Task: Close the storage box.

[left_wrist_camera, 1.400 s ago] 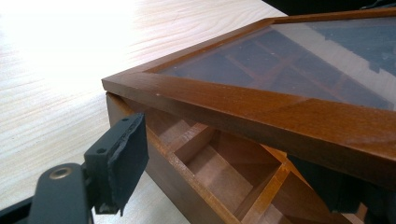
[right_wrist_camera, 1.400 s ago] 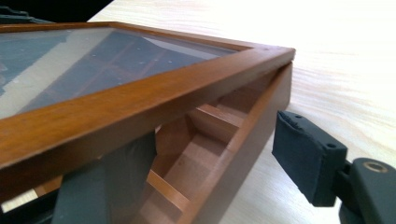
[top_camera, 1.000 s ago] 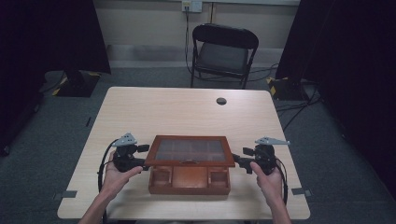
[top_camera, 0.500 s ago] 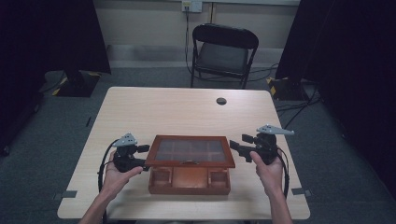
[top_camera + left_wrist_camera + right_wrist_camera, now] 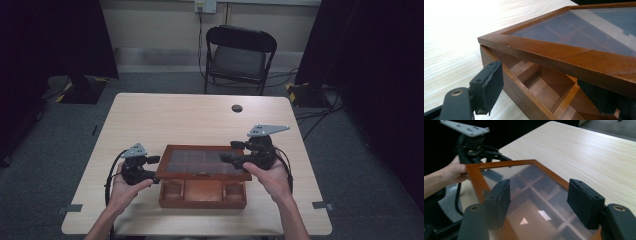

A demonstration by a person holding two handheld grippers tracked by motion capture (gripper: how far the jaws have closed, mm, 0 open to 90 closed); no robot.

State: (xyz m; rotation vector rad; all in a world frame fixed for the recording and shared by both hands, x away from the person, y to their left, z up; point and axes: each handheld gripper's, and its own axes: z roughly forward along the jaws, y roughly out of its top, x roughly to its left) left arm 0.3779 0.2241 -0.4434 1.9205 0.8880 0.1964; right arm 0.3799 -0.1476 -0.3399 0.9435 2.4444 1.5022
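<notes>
1. Landmark is the reddish-brown wooden compartment box point(image 5: 202, 192), sitting at the near edge of the pale wood-grain table point(image 5: 175, 115), just in front of the person.
2. Its glass-paned wooden lid point(image 5: 202, 162) is partly raised, tilted over the back of the box, so the front row of compartments is open to view. From the high view those look empty; the ones under the glass are too dim to tell.
3. The left gripper point(image 5: 150, 170) is right at the box's left side. In the left gripper view, one black pad sits outside the box wall below the lid's corner and the other is tucked under the lid edge. The jaws are fairly wide, and I can't tell if they're actually pinching anything.
4. The right gripper point(image 5: 227, 152) hangs above the lid's right part. Its pads point(image 5: 499, 200) are spread apart over the glass with nothing between them, though the jaws have just been closing a bit.
5. A small dark round thing point(image 5: 237, 108) lies near the table's far edge, well apart from the box.
</notes>
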